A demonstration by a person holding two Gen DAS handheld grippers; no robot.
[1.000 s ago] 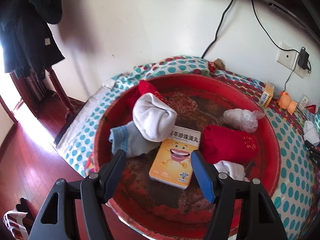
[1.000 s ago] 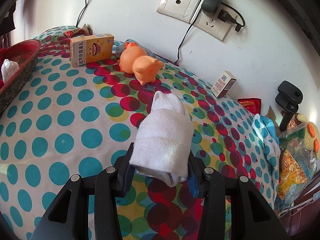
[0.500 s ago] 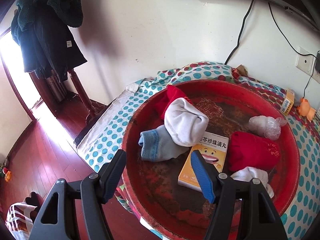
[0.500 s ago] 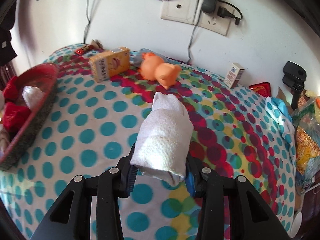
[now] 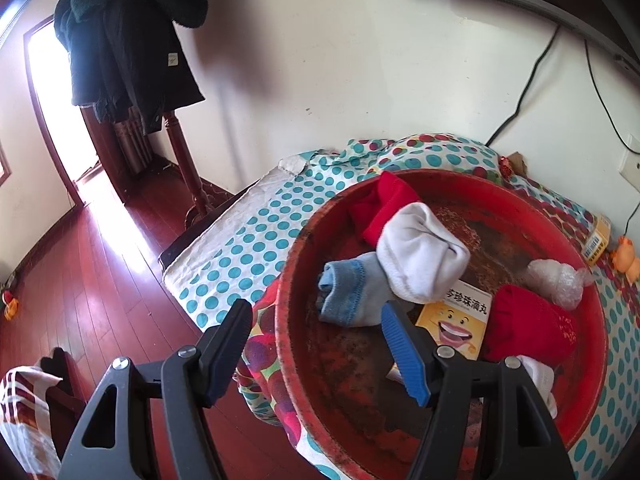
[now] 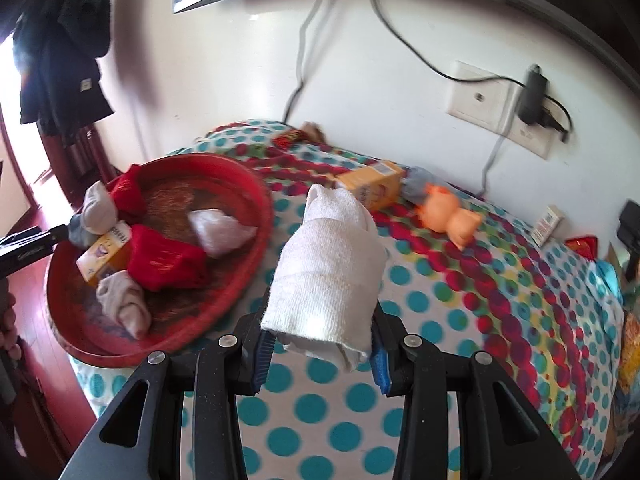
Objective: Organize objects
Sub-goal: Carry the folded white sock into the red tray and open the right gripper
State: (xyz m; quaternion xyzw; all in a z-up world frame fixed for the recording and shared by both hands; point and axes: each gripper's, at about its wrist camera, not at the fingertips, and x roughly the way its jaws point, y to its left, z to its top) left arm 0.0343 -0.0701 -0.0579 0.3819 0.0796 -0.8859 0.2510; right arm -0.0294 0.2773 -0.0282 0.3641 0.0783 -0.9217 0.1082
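- the right claw (image 6: 320, 354) is clamped on a rolled white sock (image 6: 326, 276), which is held above the dotted bed cover (image 6: 312, 408), just beside the red basin (image 6: 256, 196).
- carry it over the rim first, then let go low, in a free place between the red sock (image 6: 164, 260) and the plastic bag (image 6: 220, 232).
- the left claw (image 5: 320, 344) stands apart and empty over the basin's near rim; keep it out of the way.
- the yellow box (image 6: 370, 186) and orange toy (image 6: 448, 216) are not yet collected.

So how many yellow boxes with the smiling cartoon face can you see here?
2. One yellow box lies inside the red basin among the socks; the other box lies on the dotted cloth near the orange toy. More may be hidden.
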